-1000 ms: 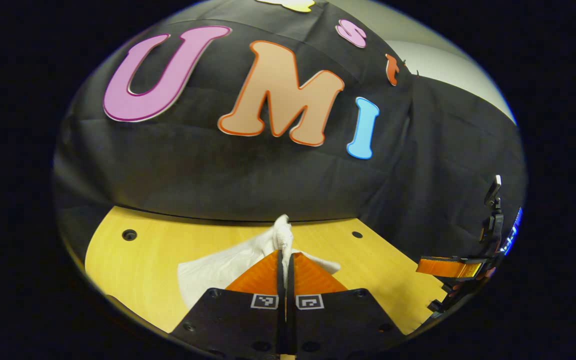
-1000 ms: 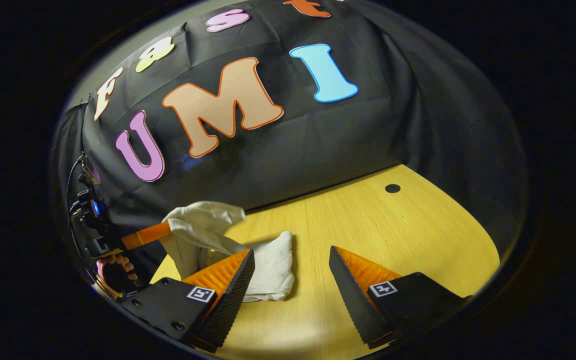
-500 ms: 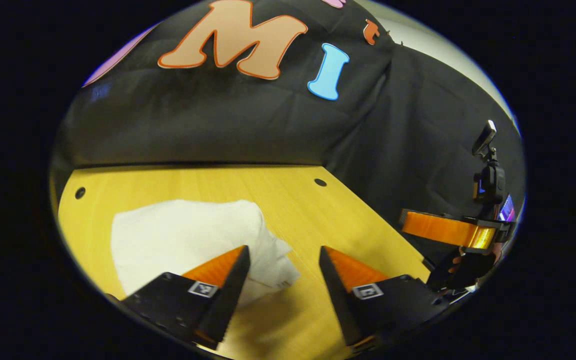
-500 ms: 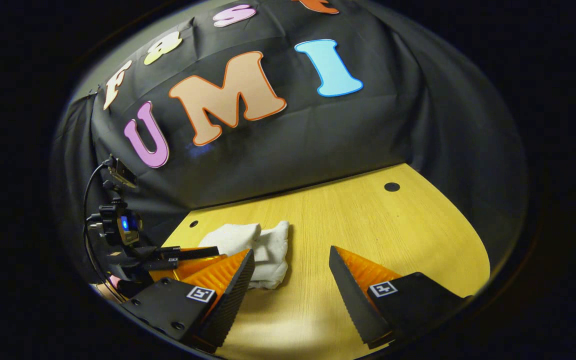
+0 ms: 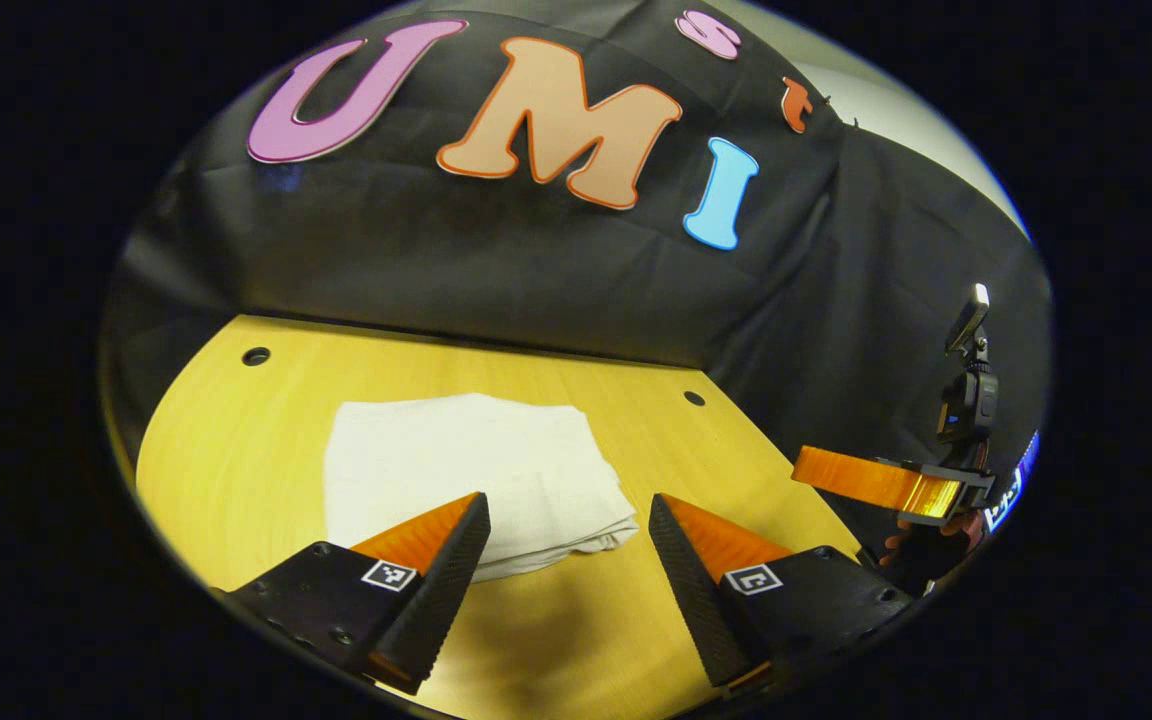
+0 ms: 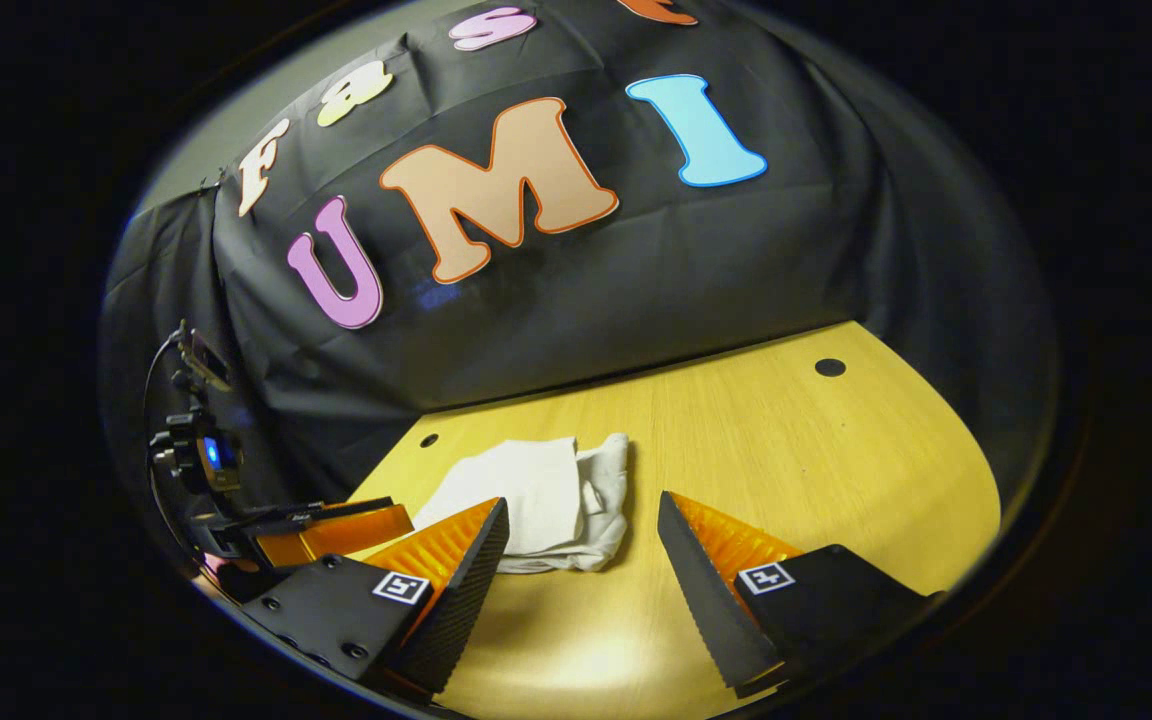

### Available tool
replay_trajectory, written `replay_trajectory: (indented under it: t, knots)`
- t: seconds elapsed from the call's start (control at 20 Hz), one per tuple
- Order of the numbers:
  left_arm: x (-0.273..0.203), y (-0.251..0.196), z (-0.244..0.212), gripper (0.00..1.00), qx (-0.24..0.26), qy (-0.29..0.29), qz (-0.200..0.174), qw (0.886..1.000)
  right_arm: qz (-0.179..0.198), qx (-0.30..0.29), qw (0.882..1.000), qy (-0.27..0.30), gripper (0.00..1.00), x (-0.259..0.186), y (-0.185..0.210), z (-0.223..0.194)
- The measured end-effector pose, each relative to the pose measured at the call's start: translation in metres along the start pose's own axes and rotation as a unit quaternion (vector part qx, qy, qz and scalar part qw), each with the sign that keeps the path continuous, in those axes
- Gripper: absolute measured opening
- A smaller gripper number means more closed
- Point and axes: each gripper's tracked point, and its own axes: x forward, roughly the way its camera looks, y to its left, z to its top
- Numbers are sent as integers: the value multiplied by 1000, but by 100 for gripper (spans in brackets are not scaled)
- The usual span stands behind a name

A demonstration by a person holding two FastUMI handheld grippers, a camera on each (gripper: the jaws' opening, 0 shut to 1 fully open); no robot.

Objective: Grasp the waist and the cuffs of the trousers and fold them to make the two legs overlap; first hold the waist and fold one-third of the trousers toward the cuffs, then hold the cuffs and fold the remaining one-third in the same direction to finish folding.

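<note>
The white trousers lie folded into a flat, roughly square stack on the wooden table. My left gripper is open just in front of the stack's near edge, with nothing between its fingers. In the right gripper view the same trousers show as a compact folded bundle, and my right gripper hangs open short of them, holding nothing. The right gripper also appears at the far right of the left gripper view. The left gripper appears at the lower left of the right gripper view.
The table has small round holes near its back edge. The black booth cloth rises directly behind the table and wraps its sides. Bare wood stretches to the right of the bundle in the right gripper view.
My left gripper let go of the cloth it was shut on, opened and drew back. The lifted trousers dropped into a flat folded stack. The right gripper stayed open.
</note>
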Motion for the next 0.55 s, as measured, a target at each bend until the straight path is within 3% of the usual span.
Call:
replay_trajectory:
  t: [0.15, 0.3, 0.55]
  knots:
    - [-29, 21, 0, 95, 9, -3, 21, 1000, -10, 19, 1000, -20, 96, -7, 14, 7]
    - [-61, 45, -2, 95, 56, 6, 32, 998, -45, 20, 998, -41, 96, -22, 21, 8]
    - [-97, 69, -13, 95, 101, 36, 6, 994, -85, 41, 993, -64, 96, -58, 37, -3]
